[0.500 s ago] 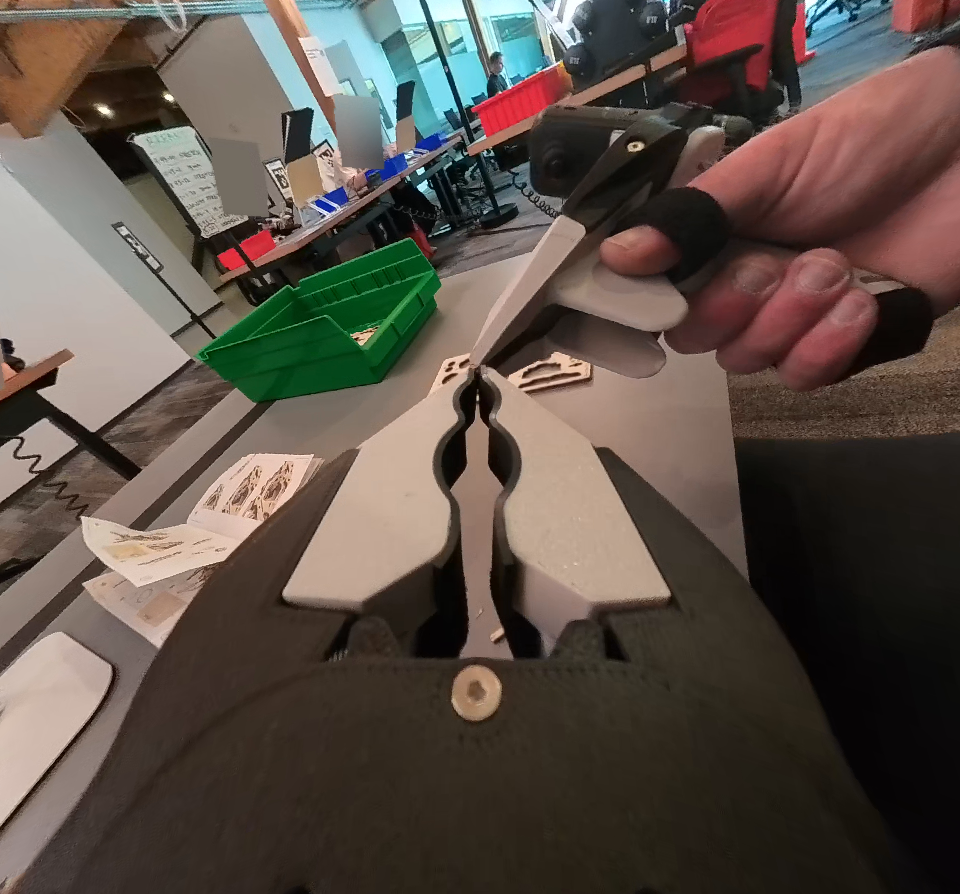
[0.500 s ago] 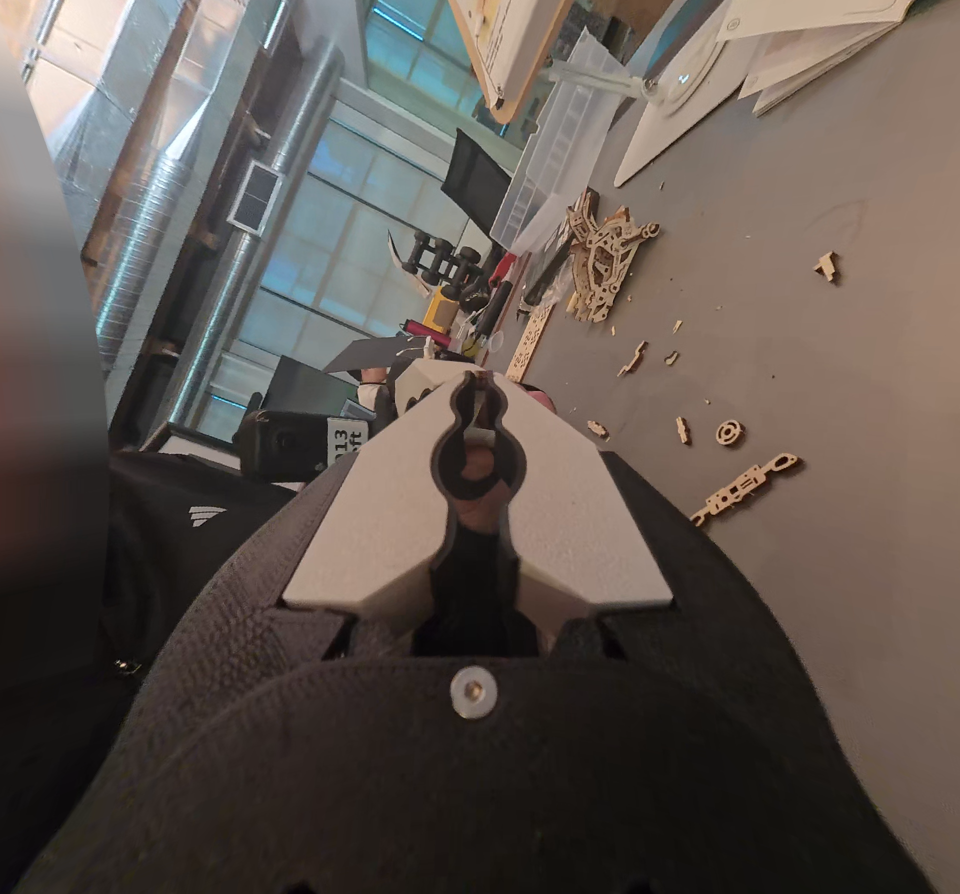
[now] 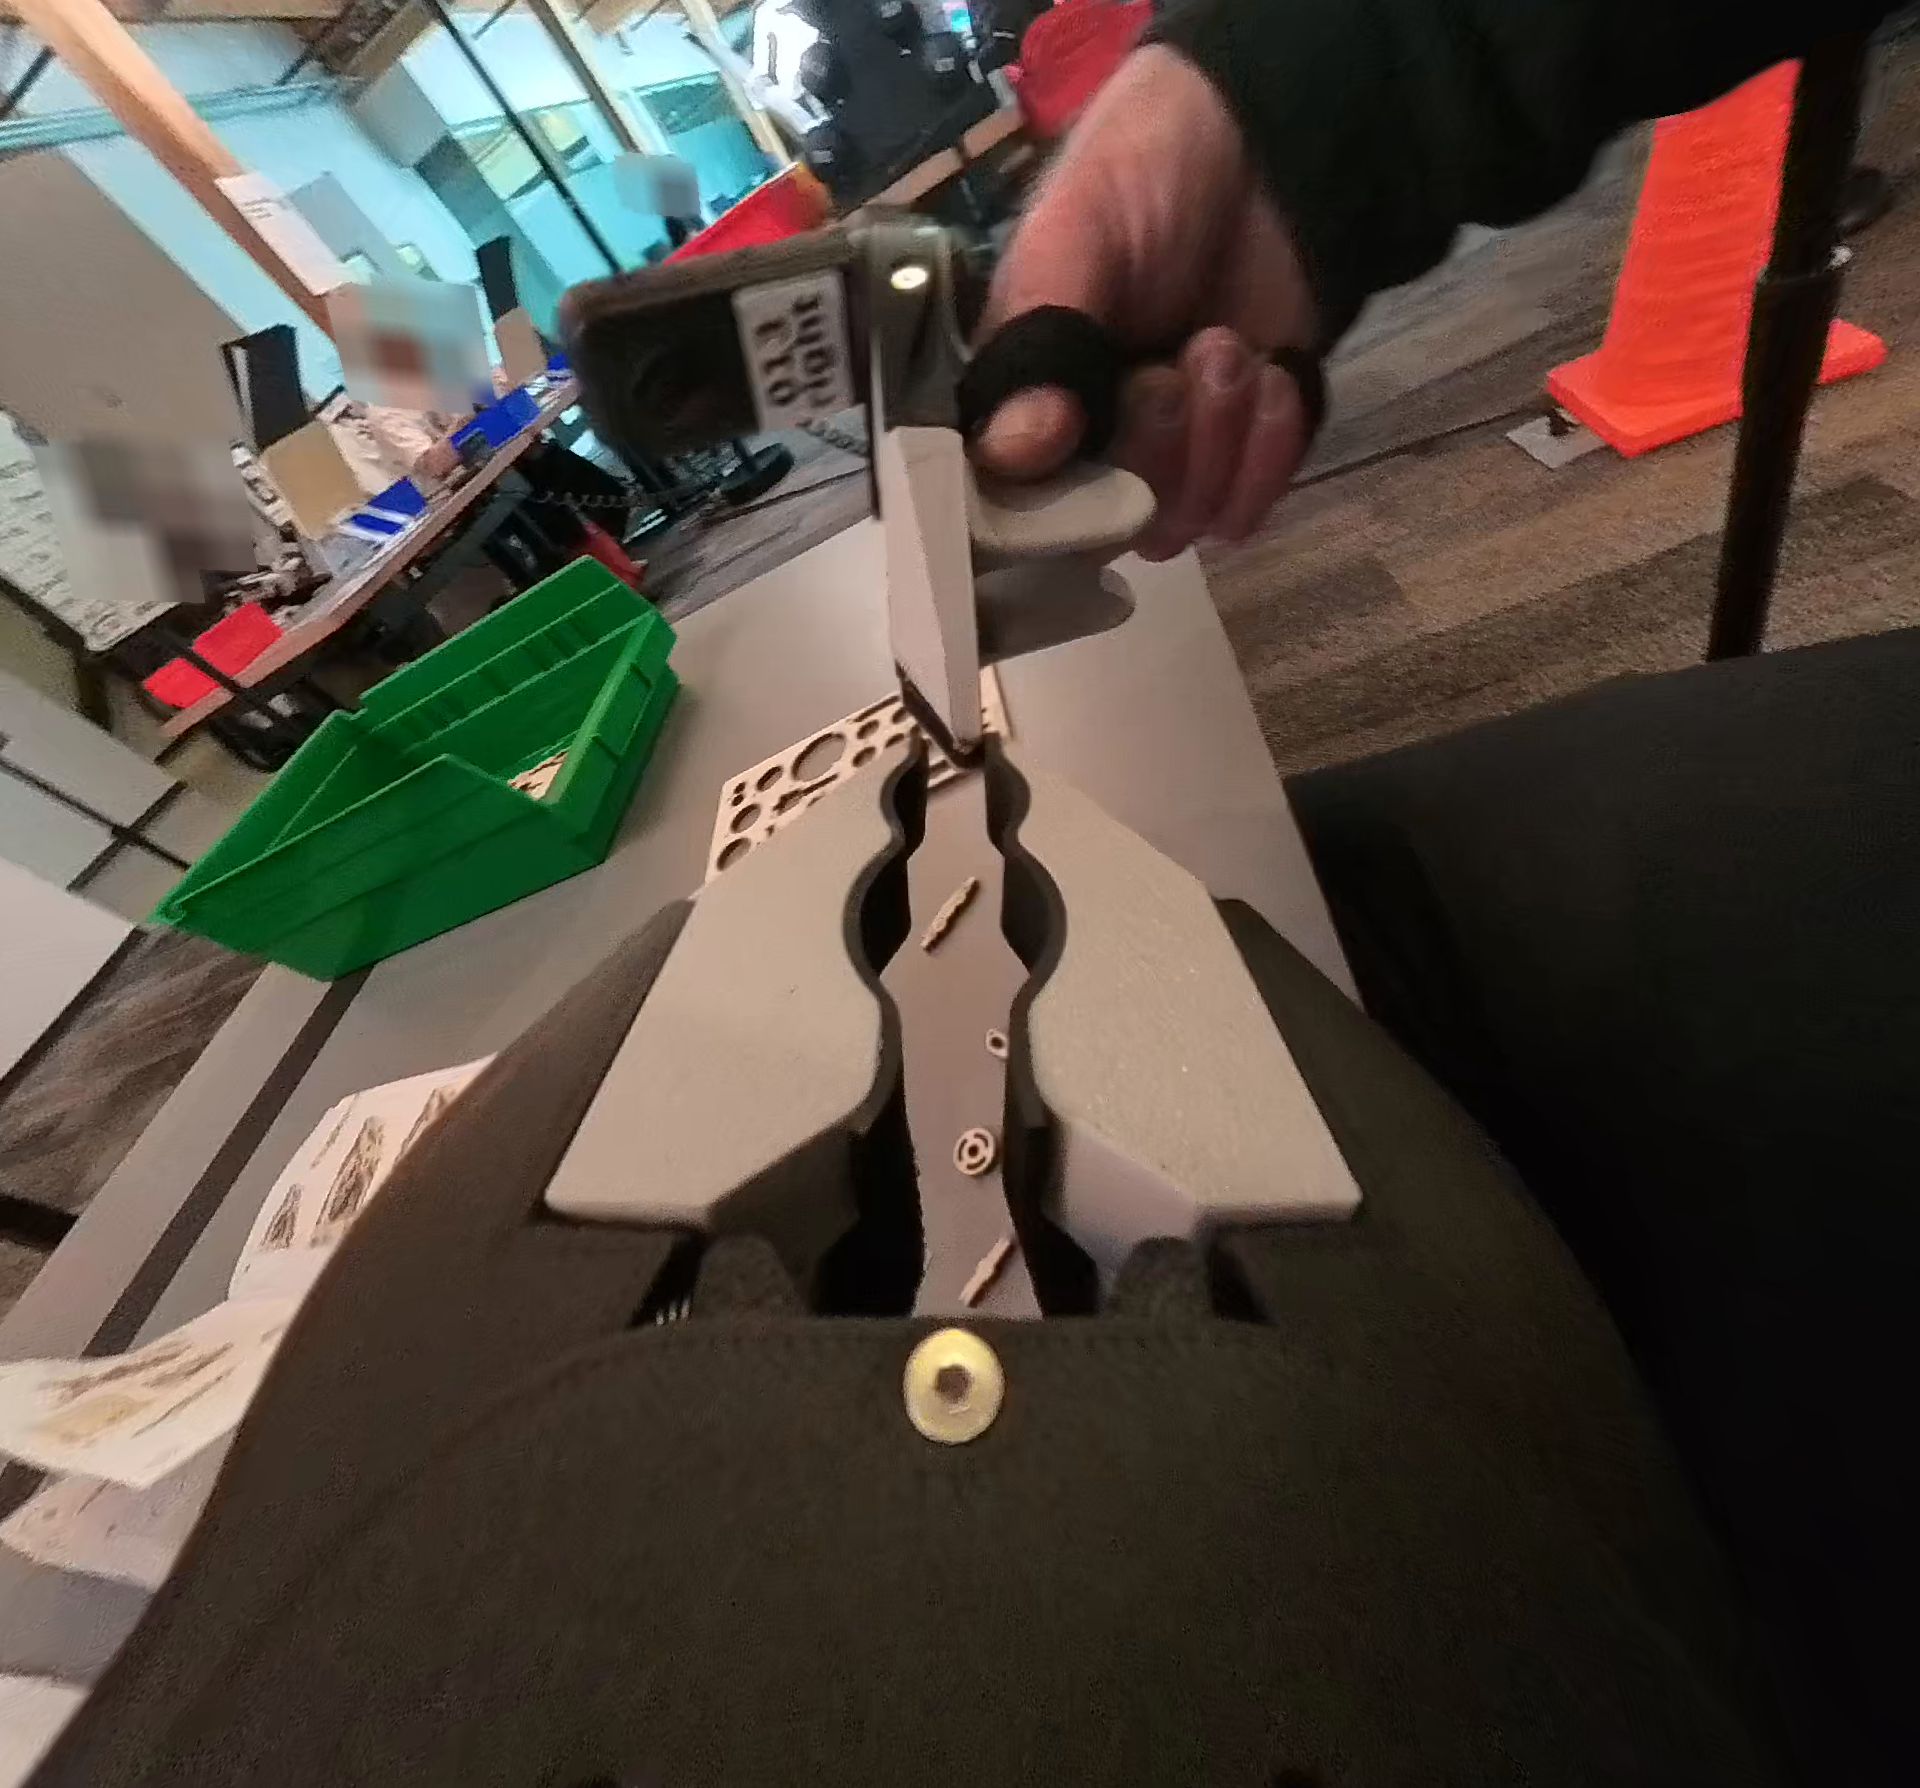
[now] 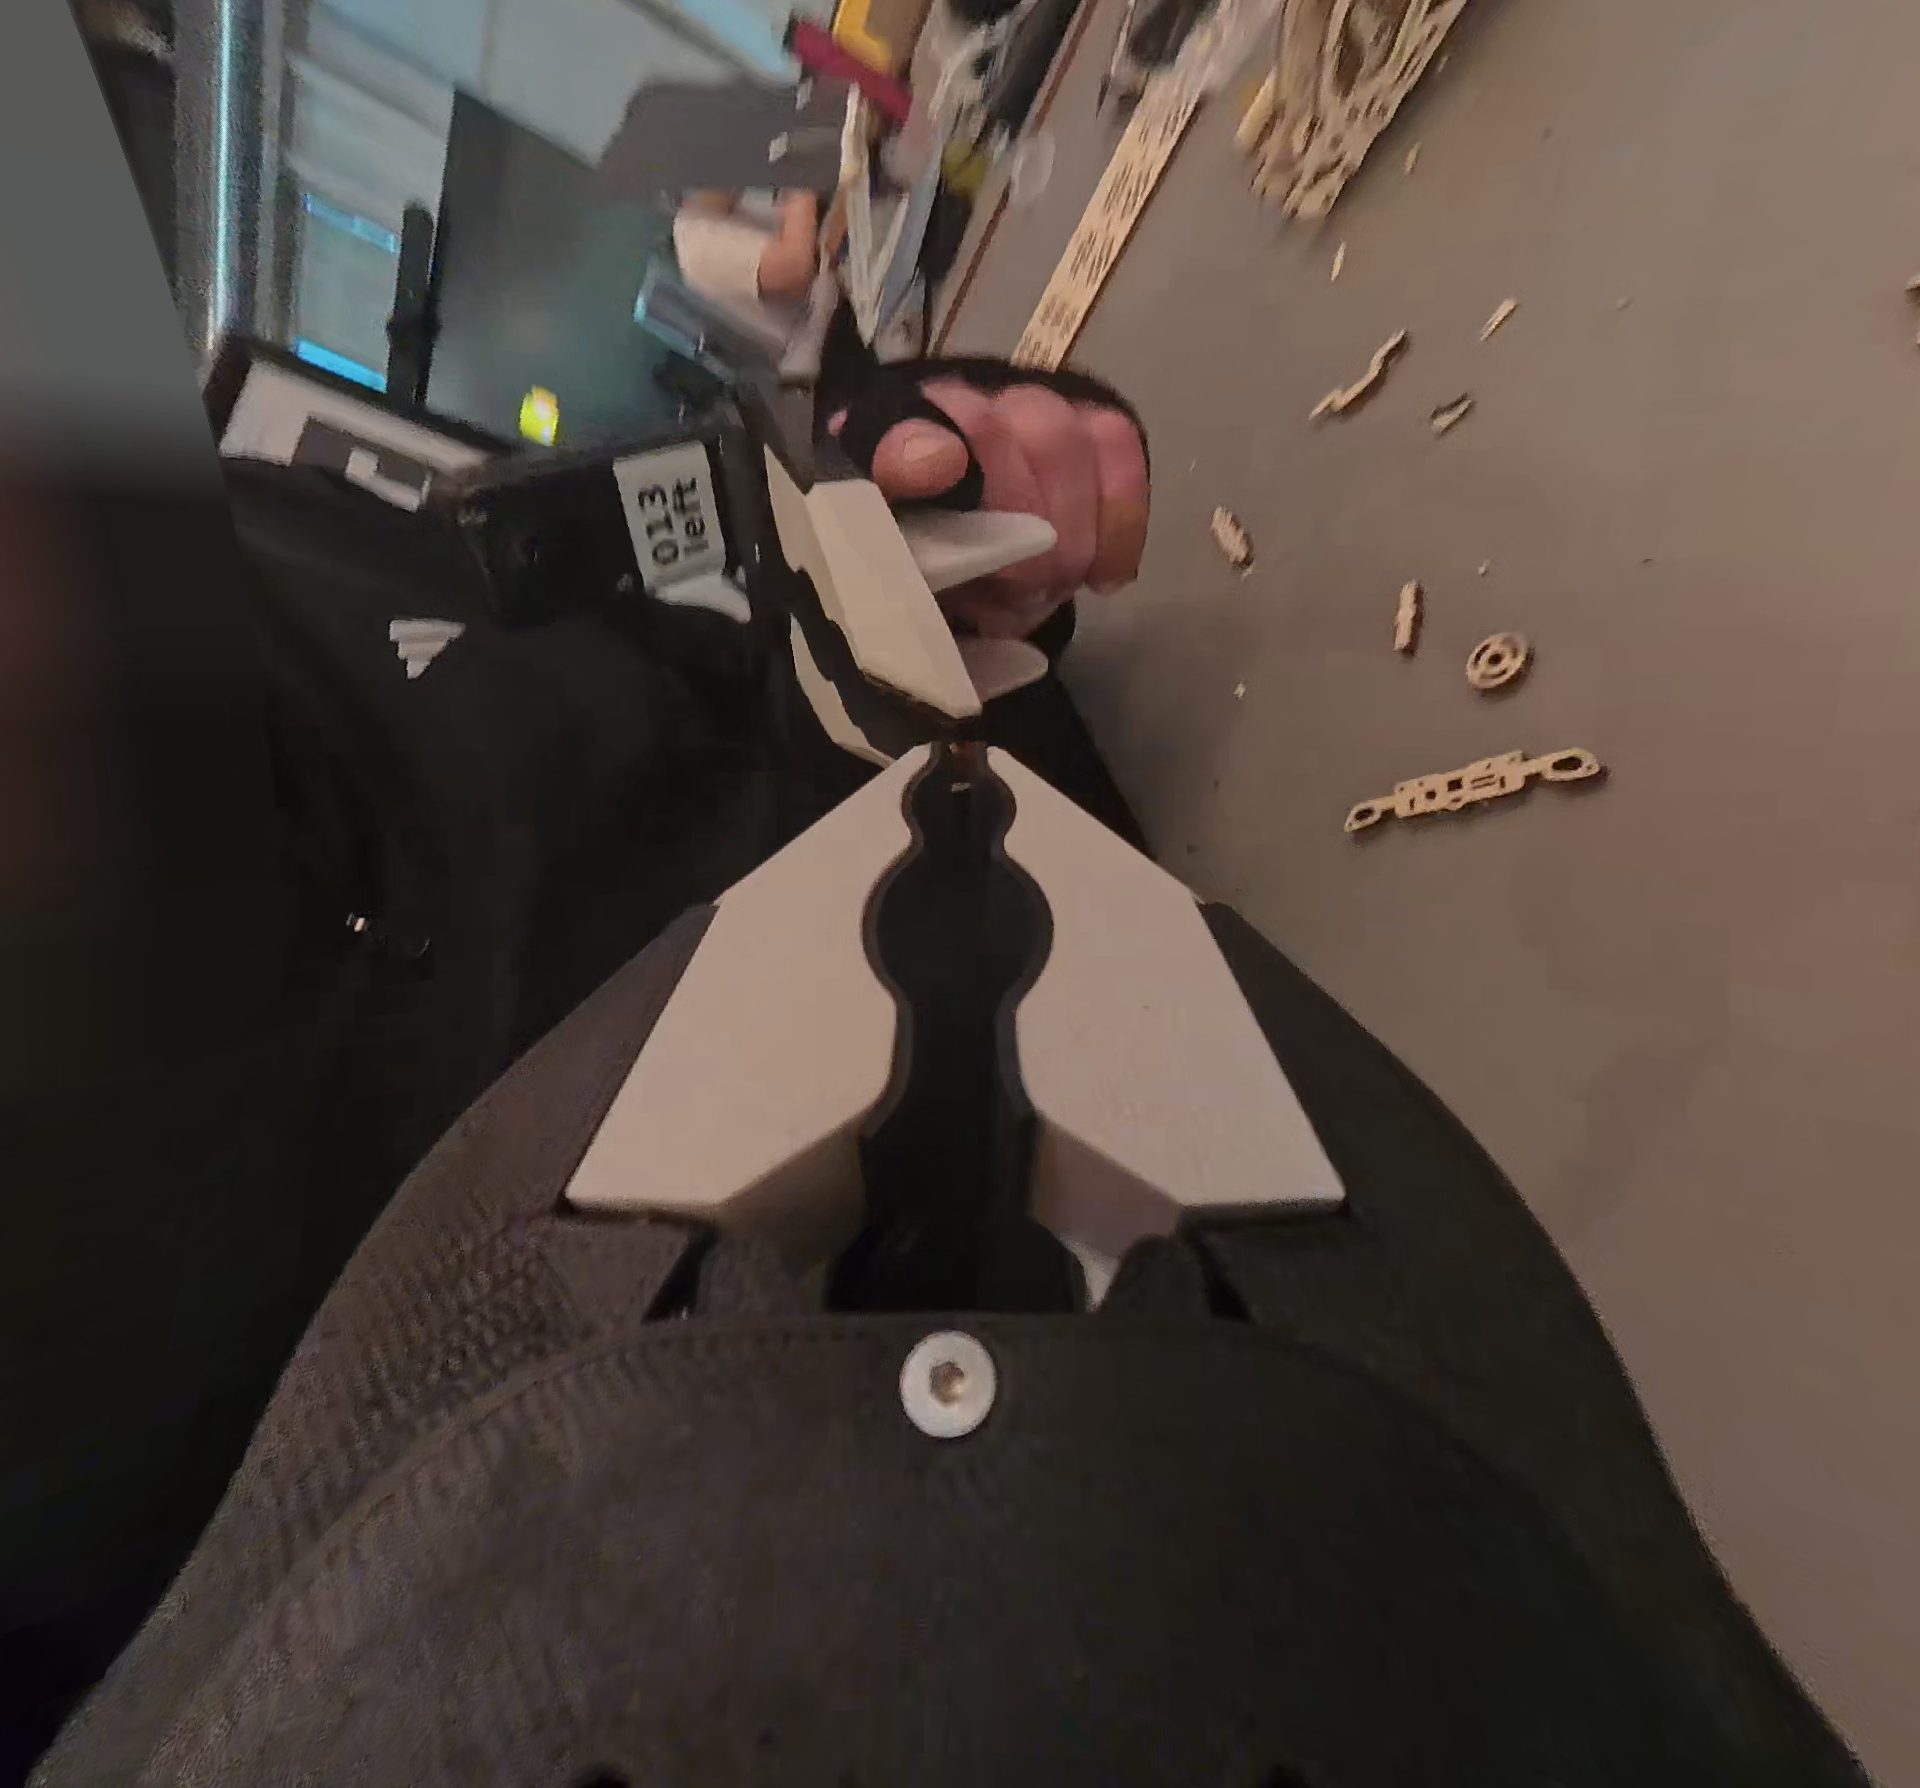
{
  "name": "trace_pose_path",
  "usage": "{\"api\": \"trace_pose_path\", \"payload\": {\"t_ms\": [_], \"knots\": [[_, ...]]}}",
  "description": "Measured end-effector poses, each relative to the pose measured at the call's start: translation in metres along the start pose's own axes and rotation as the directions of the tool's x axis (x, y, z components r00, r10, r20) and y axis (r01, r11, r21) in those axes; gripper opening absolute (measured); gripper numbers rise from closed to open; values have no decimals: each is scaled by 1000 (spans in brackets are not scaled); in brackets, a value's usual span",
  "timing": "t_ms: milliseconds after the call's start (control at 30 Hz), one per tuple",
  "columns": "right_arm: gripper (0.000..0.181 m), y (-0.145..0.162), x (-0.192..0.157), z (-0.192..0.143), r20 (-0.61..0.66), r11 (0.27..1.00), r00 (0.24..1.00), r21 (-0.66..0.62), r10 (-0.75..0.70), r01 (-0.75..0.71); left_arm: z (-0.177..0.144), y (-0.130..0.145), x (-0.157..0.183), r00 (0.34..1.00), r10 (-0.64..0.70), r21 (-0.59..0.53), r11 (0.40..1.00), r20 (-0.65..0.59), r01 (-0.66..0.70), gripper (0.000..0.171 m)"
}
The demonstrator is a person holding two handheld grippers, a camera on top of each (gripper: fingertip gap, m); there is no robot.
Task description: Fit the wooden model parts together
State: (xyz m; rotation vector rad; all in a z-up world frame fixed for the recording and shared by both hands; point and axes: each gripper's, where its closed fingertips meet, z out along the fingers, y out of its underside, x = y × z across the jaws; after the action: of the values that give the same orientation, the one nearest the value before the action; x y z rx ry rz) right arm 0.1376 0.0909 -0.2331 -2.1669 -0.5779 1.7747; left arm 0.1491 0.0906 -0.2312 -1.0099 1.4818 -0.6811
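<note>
My left gripper [image 3: 958, 751] hovers over the grey table [image 3: 790, 658] with its jaws a little apart. My right gripper [image 3: 954, 736] comes down from above, and its tip sits between the left fingertips. In the right wrist view, my right gripper [image 4: 957, 753] is nearly closed on a tiny brown wooden part [image 4: 962, 754]. The left gripper [image 4: 961, 699] meets it tip to tip. Small wooden parts [image 3: 951, 912] lie on the table below the left jaws. A long link piece [image 4: 1475, 788] and a ring [image 4: 1498, 663] lie to the right.
A green bin [image 3: 436, 793] stands at the left, with a punched wooden sheet [image 3: 821, 782] beside it. Instruction sheets [image 3: 322, 1188] lie at the near left. A partly built wooden model [image 4: 1371, 24] and a punched strip [image 4: 1112, 211] lie farther along the table.
My left gripper has opened from shut and tilted down toward the table. The right gripper has swung more upright, with its tip still at the left fingertips.
</note>
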Motion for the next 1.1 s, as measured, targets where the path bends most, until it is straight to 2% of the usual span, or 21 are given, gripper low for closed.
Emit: {"api": "trace_pose_path", "payload": {"t_ms": [133, 300, 767, 867, 1100], "knots": [[0, 11, 2, 3, 32, 990, 999, -139, 0, 4, 3, -3, 11, 998, 36, -10, 999, -48, -37, 9], [0, 4, 0, 4, 63, 990, 998, -141, -15, 24, 2, -3, 4, 1000, 17, 3, 1000, -14, -17, 7], [0, 4, 1, 2, 143, 990, 990, -141, -3, 23, 0, 1, 7, 998, -27, 22, 999, -51, 28, 3], [0, -2, 1, 3, 145, 995, 989, -97, -7, 21, -1, 2, 1, 999, -40, 25, 999, -21, 41, 2], [1, -23, 10, 6, 96, 992, 995, 127, -11, -1, -3, 11, -18, 992, -59, 2, 998, 109, 59, 2]]}}
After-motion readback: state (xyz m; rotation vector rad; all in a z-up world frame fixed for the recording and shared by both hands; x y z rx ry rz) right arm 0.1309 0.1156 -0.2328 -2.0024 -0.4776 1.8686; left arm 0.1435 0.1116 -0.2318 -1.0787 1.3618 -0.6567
